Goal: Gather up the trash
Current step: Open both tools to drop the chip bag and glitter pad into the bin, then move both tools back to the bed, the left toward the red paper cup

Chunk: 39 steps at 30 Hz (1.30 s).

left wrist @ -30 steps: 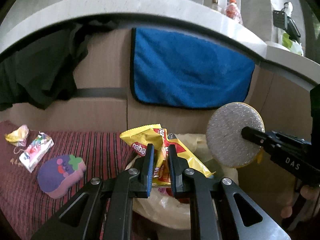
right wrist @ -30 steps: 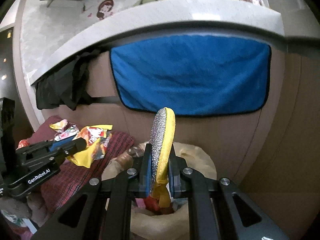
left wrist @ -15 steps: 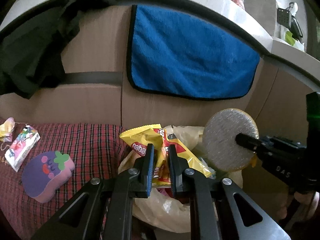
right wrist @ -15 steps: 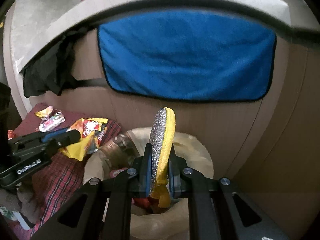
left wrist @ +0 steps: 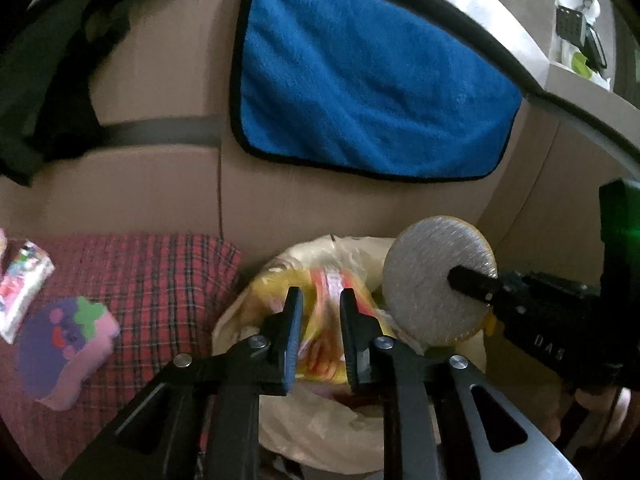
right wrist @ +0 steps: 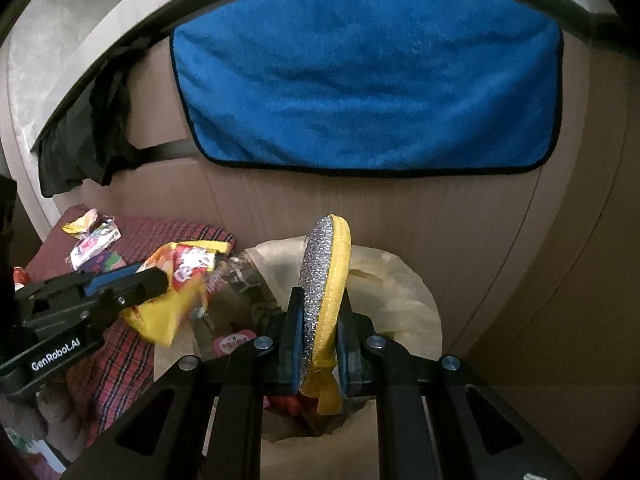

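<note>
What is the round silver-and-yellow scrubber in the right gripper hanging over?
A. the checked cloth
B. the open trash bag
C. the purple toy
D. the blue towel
B: the scrubber, between the right gripper pads, hangs above the open trash bag, well below the blue towel.

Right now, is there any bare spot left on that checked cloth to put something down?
Yes: the checked cloth is bare between the purple plush toy and the trash bag. Its far left corner is crowded with wrappers; both grippers fill the space over the bag.
</note>
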{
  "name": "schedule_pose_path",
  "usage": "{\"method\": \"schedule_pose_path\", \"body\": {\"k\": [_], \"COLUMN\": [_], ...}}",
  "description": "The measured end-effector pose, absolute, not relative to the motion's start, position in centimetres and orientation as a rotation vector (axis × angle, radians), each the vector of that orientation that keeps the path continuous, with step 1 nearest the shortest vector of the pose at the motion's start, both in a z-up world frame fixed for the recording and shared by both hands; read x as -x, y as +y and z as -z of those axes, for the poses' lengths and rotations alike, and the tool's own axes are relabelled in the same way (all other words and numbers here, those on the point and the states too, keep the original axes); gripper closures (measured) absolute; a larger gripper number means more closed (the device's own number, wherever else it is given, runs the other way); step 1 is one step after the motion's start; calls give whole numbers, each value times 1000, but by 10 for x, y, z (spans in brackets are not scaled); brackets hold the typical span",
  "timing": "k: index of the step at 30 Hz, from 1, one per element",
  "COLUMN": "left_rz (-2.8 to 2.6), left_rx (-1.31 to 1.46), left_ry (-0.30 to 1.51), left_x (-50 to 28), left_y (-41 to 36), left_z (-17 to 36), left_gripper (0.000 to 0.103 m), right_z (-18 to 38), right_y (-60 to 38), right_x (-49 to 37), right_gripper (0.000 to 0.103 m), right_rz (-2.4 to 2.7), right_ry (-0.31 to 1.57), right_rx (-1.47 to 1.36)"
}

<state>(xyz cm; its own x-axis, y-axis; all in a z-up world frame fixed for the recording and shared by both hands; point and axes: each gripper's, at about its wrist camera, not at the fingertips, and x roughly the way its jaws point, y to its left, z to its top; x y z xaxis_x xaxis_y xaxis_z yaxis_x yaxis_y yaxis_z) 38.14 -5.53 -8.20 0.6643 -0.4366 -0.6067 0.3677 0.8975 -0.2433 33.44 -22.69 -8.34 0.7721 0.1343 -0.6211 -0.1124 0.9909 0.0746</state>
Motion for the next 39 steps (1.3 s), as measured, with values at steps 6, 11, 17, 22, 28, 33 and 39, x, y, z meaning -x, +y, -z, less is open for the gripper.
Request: {"method": "schedule_pose_path", "body": {"k": [6,11,17,22,28,33,39], "left_rz": [449,434,399,319,180,60,-59], "left_rx": [168,128,65,6,-34,-48,-22], "left_ry": [752,687,570,486,420,396,366], "left_x": [-384,-361,-329,-304,-276,-262,-256], "left_y": [-34,-16,26,85,179,252,327], "left_z": [80,51,2,-39,-73,-89,-105], "left_gripper": [61,61,61,61,61,61,61], "right_z": [89,85,63,35,14,0,-10], "right_y": [-232,-228,-207,-171,-107,-47,13], "right_x": [-337,-327,-312,-301,-303,-313,-329], "right_gripper": [74,74,74,74,74,74,74], "right_rz": [-120,-92,-94,-140,-231,-310,-374], "right_ry": [715,726,686,625,604,598,591], "right_rx": [-80,-80,-54,-37,-34,-14,33]}}
